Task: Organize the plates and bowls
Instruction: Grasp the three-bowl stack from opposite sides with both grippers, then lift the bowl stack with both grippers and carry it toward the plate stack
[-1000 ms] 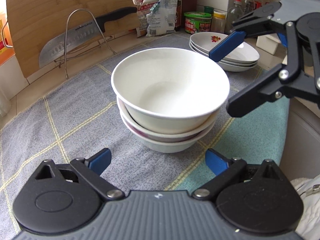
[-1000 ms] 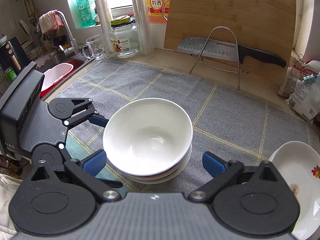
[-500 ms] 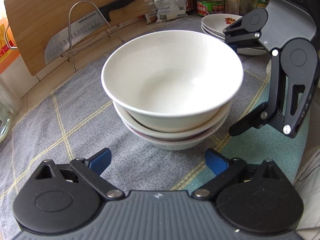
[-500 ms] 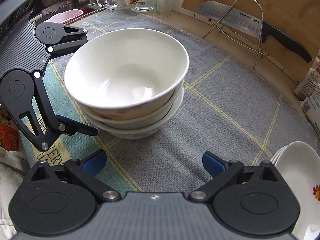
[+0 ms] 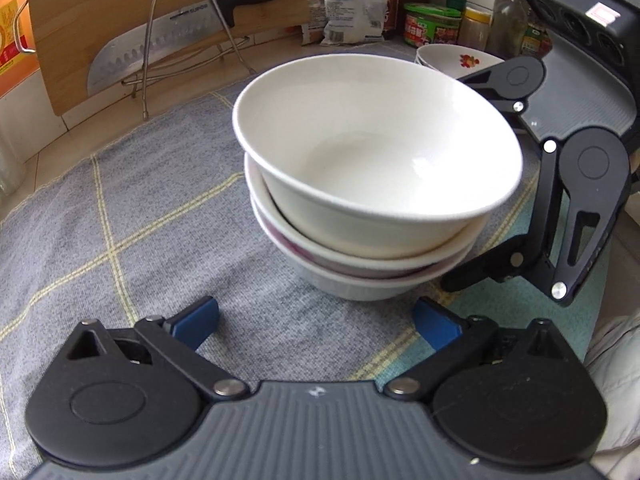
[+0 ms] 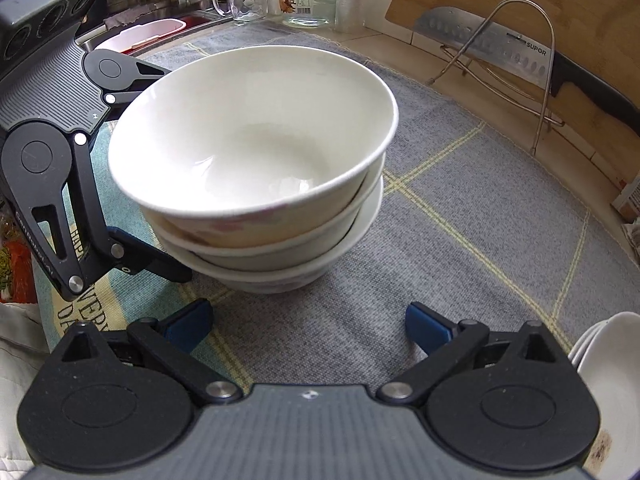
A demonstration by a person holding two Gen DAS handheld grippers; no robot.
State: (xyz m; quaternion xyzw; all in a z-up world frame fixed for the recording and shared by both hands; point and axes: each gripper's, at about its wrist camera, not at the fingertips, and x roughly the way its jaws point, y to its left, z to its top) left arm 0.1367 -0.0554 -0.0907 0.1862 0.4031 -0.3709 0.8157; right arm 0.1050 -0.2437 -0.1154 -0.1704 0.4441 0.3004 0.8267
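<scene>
- Three bowls (image 5: 372, 184) sit nested on the cloth (image 5: 120, 208), so they can likely be moved as one stack.
- The left gripper (image 5: 316, 320) has just been opening; its jaws stand wide apart, nothing between them, short of the stack.
- The right gripper (image 6: 308, 320) flanks the other side, jaws apart and empty.
- The plates (image 5: 452, 60) wait stacked behind.

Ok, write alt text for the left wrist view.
A stack of white bowls sits on a grey checked cloth, just ahead of the open, empty left gripper. The right gripper flanks the stack; a knife leans behind.
</scene>
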